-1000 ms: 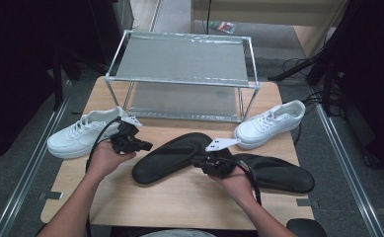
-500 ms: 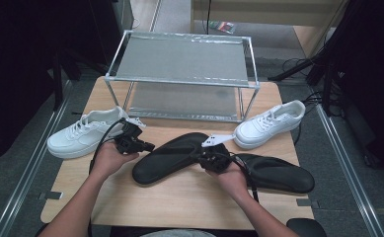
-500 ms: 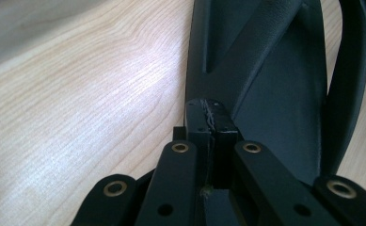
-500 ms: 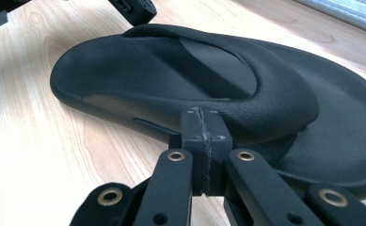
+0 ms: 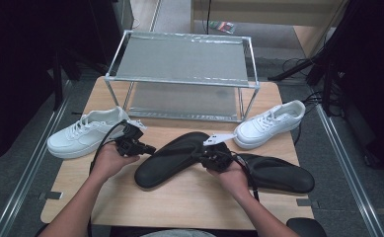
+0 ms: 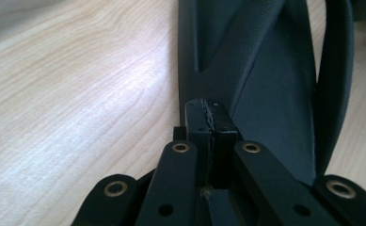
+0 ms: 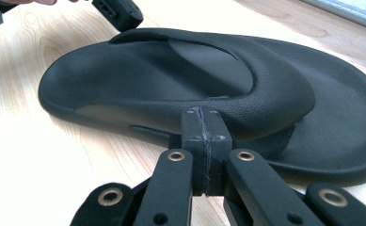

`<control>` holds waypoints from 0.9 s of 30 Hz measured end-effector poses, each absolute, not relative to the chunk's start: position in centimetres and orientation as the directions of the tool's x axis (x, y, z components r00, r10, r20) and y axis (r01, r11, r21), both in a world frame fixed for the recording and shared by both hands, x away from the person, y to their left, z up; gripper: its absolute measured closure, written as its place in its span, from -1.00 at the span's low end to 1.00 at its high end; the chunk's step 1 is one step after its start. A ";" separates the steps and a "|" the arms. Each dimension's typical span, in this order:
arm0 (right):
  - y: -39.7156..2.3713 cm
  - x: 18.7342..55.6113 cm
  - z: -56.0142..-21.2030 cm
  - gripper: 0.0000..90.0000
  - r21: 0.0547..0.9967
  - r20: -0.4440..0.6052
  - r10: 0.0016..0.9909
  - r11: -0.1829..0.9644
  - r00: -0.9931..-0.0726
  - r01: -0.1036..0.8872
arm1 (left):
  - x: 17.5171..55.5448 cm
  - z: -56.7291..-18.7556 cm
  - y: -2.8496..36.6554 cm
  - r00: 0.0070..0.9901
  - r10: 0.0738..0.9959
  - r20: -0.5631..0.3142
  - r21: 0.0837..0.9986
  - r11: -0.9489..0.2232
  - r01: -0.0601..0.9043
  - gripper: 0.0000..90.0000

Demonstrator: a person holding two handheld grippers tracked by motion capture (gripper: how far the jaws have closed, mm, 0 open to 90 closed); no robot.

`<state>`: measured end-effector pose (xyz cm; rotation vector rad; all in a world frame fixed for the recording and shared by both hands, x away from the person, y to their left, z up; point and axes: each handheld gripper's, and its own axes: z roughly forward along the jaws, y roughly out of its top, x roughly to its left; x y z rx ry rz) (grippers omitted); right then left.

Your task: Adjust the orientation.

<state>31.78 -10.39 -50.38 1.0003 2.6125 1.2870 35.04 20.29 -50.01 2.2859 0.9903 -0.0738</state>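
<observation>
Our left gripper (image 5: 147,148) and right gripper (image 5: 205,157) are both pressed together, pinching nothing. Our right gripper has slid closer to the black flip-flop (image 5: 172,158) on the table (image 5: 179,207), ready to push it.

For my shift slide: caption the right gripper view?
Shut hand-held gripper at the near edge of a black sandal on the wooden table.

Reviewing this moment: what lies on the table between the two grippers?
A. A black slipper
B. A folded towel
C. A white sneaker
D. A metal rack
A: the high view shows a black slipper lying between the left gripper and the right gripper, while the white sneakers stand out at the table's sides.
</observation>
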 end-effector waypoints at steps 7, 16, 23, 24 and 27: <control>-10.5 32.1 -50.3 1.00 0.718 0.231 0.587 0.435 -0.776 0.543 | 34.2 -49.9 19.8 0.727 0.623 -0.288 0.523 -0.534 0.664 1.00; -10.6 32.5 -50.1 1.00 0.712 0.237 0.601 0.427 -0.763 0.558 | 33.0 -50.0 19.4 0.748 0.578 -0.326 0.521 -0.550 0.652 1.00; -10.7 32.9 -50.0 1.00 0.704 0.243 0.612 0.422 -0.753 0.571 | 32.1 -49.8 18.5 0.775 0.530 -0.344 0.548 -0.557 0.624 1.00; -10.7 33.0 -50.0 1.00 0.705 0.242 0.614 0.421 -0.751 0.571 | 32.0 -49.9 18.4 0.774 0.526 -0.354 0.547 -0.555 0.627 1.00; -10.7 33.1 -50.0 1.00 0.705 0.241 0.623 0.415 -0.744 0.576 | 31.6 -50.0 17.9 0.783 0.506 -0.362 0.547 -0.564 0.618 1.00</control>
